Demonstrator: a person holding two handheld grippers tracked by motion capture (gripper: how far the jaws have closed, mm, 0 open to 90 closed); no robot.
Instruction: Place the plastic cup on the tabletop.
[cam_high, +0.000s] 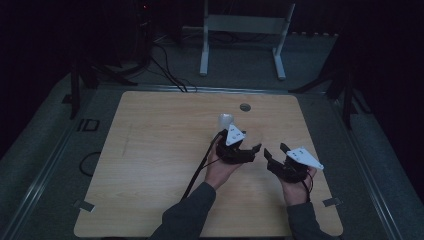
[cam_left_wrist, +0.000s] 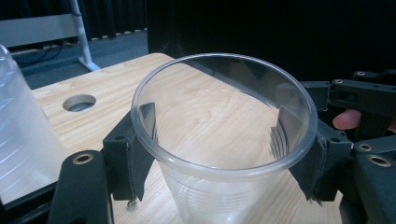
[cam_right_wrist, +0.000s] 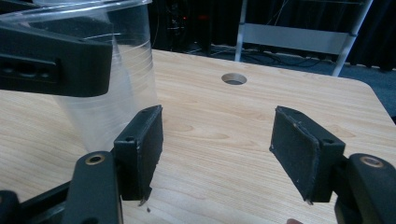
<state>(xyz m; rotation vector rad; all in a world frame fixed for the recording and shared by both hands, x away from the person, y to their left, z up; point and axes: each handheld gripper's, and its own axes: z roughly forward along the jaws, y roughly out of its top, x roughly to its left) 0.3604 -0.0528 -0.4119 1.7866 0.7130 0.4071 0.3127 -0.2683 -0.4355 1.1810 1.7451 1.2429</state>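
On a light wooden table (cam_high: 150, 150) in a dim room, a person's two forearms reach in from the near edge, each hand holding a black two-jaw gripper.

From above, the left gripper (cam_high: 248, 150) sits right of the table's middle, with a white three-cornered plate on top and a black cable trailing back toward the person. Its jaws point to the right. In the left gripper view, the left gripper (cam_left_wrist: 224, 154) has a clear plastic cup (cam_left_wrist: 224, 140) between its jaws: one padded jaw presses each side of the cup just under the rim, and the cup stands upright with its open mouth facing up. The wood grain shows through its wall. A second clear cup (cam_left_wrist: 23, 130) stands at the left edge of that view, apart from the held one. From above, a pale cup (cam_high: 226, 120) shows just beyond the left gripper.

The right gripper (cam_high: 276, 151) is just beside the left one, nearer the table's right edge. In the right gripper view, the right gripper (cam_right_wrist: 217, 149) has its jaws spread wide with bare tabletop between them. The held cup (cam_right_wrist: 112, 74) rises at upper left, clamped by the other gripper's jaw.

A round hole (cam_high: 244, 107) lies in the table near its far edge. Beyond the table stands a white metal frame (cam_high: 244, 35) on grey floor.
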